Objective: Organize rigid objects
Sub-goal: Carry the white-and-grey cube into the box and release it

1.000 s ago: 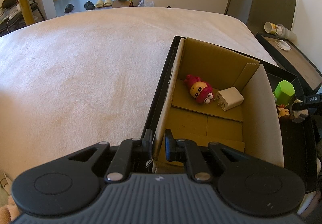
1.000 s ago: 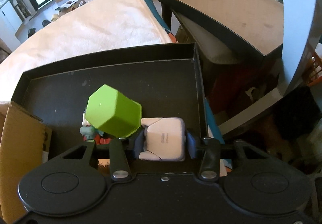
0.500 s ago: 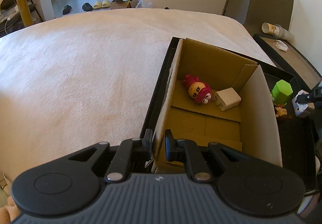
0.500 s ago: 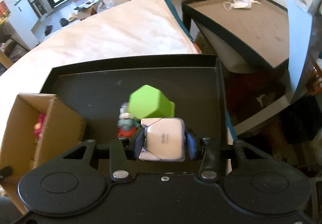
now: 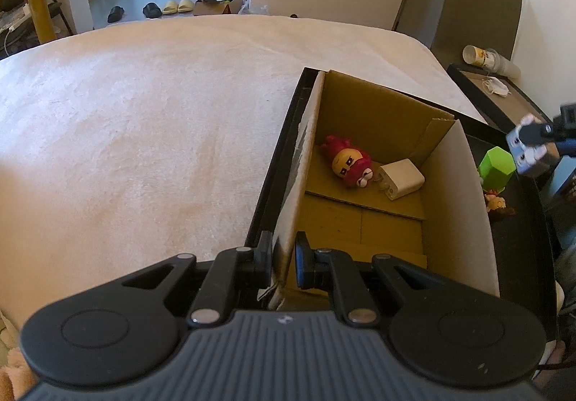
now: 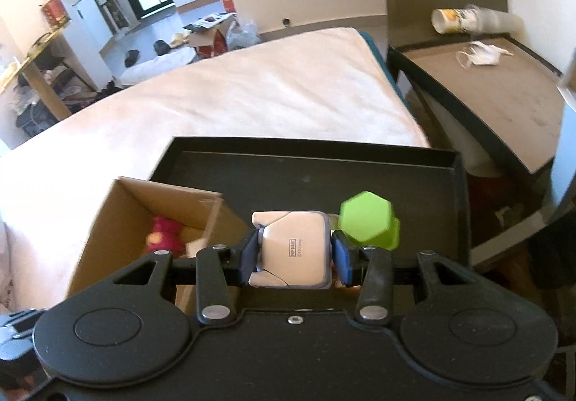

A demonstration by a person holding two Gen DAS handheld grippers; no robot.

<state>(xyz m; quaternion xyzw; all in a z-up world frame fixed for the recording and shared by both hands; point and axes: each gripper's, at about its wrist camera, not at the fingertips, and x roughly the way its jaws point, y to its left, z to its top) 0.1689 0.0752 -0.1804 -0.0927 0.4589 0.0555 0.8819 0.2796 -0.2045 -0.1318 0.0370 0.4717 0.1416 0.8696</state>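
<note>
Between the jaws of the right gripper (image 6: 295,251) a white cube-shaped toy (image 6: 291,249) marked "POP MART" is clamped by two opposite side faces and held in the air, clear of the black tray (image 6: 360,170) below. The cardboard box (image 6: 136,213) is taken as the landmark: the toy is held just to the right of the box's right wall and above its rim, so the open top lies to the left of the jaws and lower, and a leftward carry followed by a descent is judged to be what the coming move turns on. The toy is roughly cubic, with no long axis to align. Beyond the box's right wall, a green hexagonal block (image 6: 369,221) and a small figurine (image 5: 498,204) rest on the tray. The jaws of the left gripper (image 5: 282,258) are closed on the near end of the box's left wall, so the box is judged to be steadied. Inside the box, towards its far end, a red doll (image 5: 347,161) and a white charger (image 5: 401,178) lie touching. The box stands in the tray, which rests on a bed (image 5: 144,112) with a cream cover.
</note>
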